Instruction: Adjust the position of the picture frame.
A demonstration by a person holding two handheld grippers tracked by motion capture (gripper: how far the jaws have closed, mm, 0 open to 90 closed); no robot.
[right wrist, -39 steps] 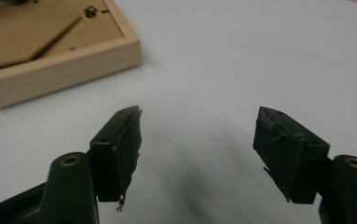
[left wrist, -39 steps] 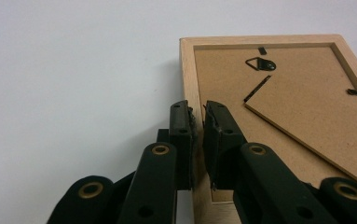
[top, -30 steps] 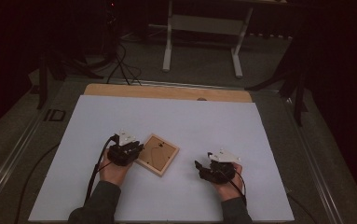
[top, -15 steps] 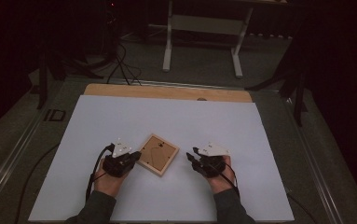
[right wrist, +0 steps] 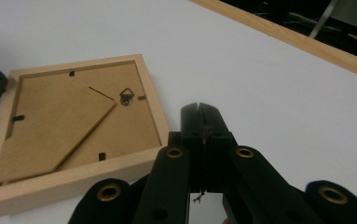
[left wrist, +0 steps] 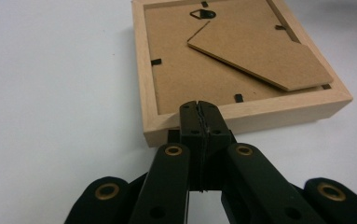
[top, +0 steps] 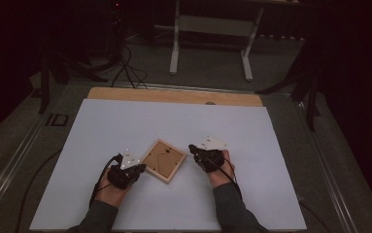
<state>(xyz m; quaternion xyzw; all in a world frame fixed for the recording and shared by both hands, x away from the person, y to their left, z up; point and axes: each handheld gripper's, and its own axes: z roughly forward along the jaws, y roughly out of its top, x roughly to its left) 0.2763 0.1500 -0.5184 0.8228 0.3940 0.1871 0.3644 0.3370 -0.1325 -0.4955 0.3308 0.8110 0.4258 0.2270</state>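
A square wooden picture frame [top: 163,161] lies face down on the white table, its brown backing board, stand flap and hanger ring facing up. My left gripper [top: 141,168] is shut. In the left gripper view its tips [left wrist: 199,105] meet right at the near rail of the frame [left wrist: 241,56], close to a corner. My right gripper [top: 192,147] sits beside the frame's right corner. In the right gripper view its jaws [right wrist: 199,108] have just been closing and are now shut with nothing between them, next to the frame [right wrist: 73,126].
The white table top [top: 125,121] spreads wide around the frame. A wooden strip [top: 174,95] runs along its far edge. Beyond it on the dark floor stand a white stand's legs [top: 175,58] and loose cables [top: 125,68].
My right hand has moved left and away from me, up to the frame's right corner. My left hand has drawn back slightly along the frame's left side. The frame has not moved.
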